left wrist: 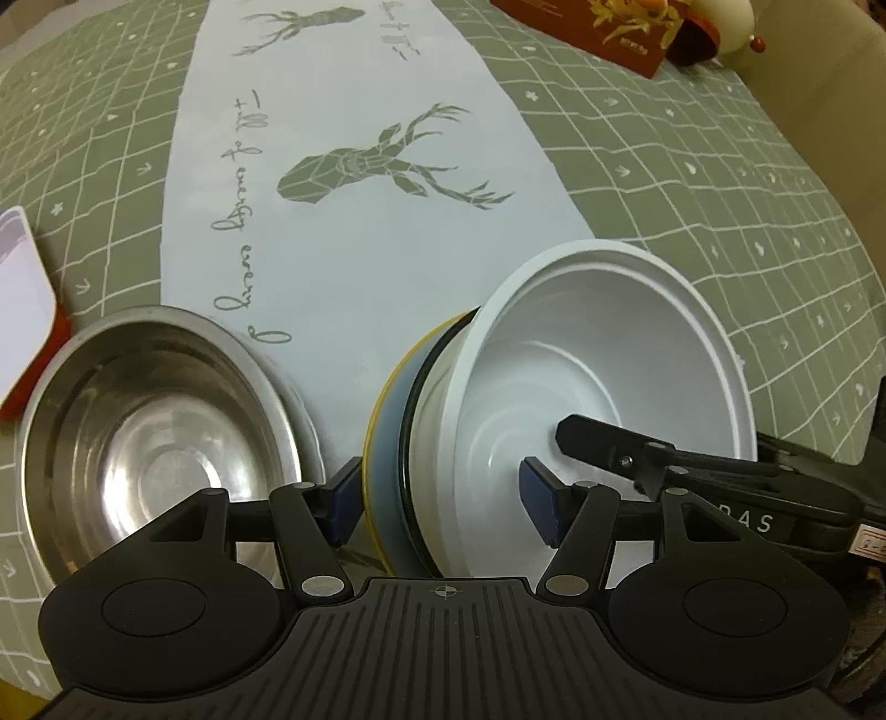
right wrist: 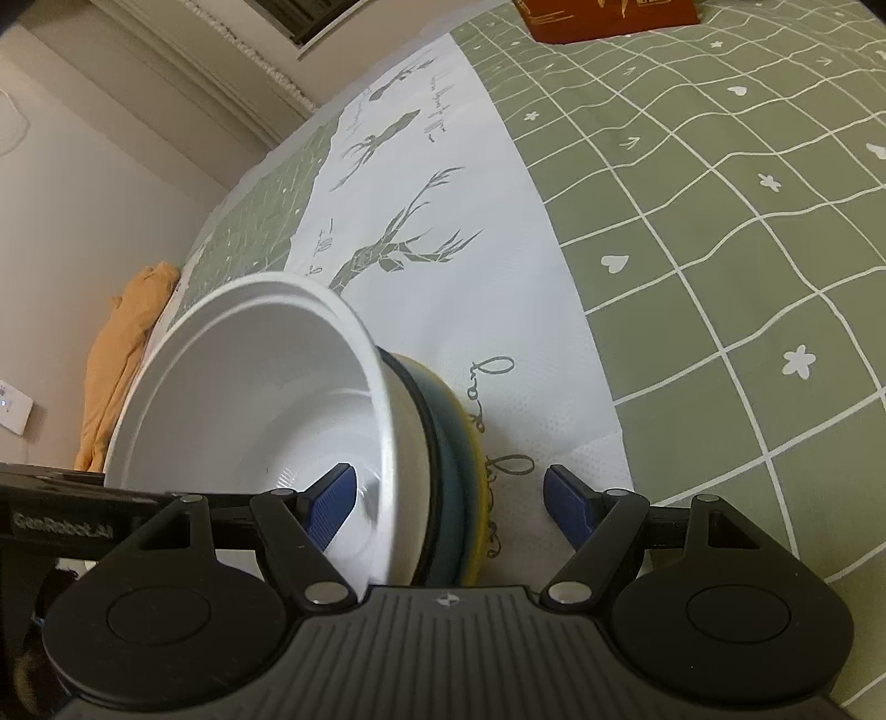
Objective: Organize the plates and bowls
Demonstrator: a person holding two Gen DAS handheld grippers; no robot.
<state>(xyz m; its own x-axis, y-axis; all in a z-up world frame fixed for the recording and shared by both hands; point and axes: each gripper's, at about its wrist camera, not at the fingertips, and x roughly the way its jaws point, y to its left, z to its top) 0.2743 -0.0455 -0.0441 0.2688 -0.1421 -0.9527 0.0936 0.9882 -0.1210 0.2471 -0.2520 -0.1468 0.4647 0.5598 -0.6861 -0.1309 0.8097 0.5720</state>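
A white bowl (left wrist: pixel 598 365) sits nested in a stack: a white dish with a black rim (left wrist: pixel 412 421), then a blue plate with a yellow rim (left wrist: pixel 382 443). The stack also shows in the right wrist view (right wrist: pixel 249 382). My left gripper (left wrist: pixel 443 498) is open, its fingers straddling the stack's near-left rim. My right gripper (right wrist: pixel 451 504) is open and straddles the stack's right rim; its finger (left wrist: pixel 603 443) reaches into the white bowl. A steel bowl (left wrist: pixel 160 437) rests on the table to the left.
The table has a green checked cloth (left wrist: pixel 720 194) with a white deer-print runner (left wrist: pixel 343 166). A white and red item (left wrist: pixel 22 310) lies at the left edge. A red box (left wrist: pixel 592 27) and a cream pot (left wrist: pixel 725 22) stand at the far right.
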